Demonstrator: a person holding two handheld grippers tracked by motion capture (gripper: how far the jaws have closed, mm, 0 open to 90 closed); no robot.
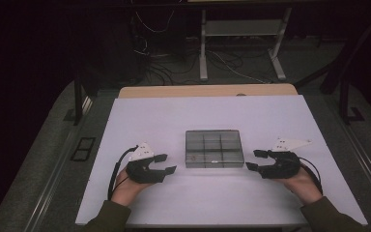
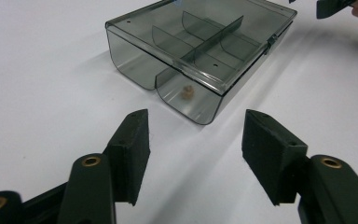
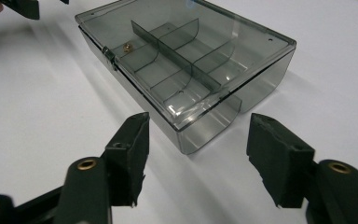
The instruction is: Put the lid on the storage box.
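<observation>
A smoky clear compartment box [image 1: 214, 148] with its lid down lies flat in the middle of the white table [image 1: 174, 116]. A small brass-coloured piece [image 2: 186, 92] rests in one near-corner compartment, and it is also visible through the lid [image 3: 127, 46]. My left gripper [image 1: 170, 163] sits just left of the box, jaws open and pointing at it, with nothing between them [image 2: 196, 140]. My right gripper [image 1: 251, 160] faces the box from the right, also open and empty [image 3: 198, 144]. Neither gripper touches the box [image 2: 200, 42] [image 3: 186, 60].
A wooden strip [image 1: 207, 90] runs along the table's far edge. Behind it on the dark floor are white desk legs [image 1: 203, 53] and loose cables [image 1: 149, 53]. The person's hands and green sleeves [image 1: 106, 217] enter from the near edge.
</observation>
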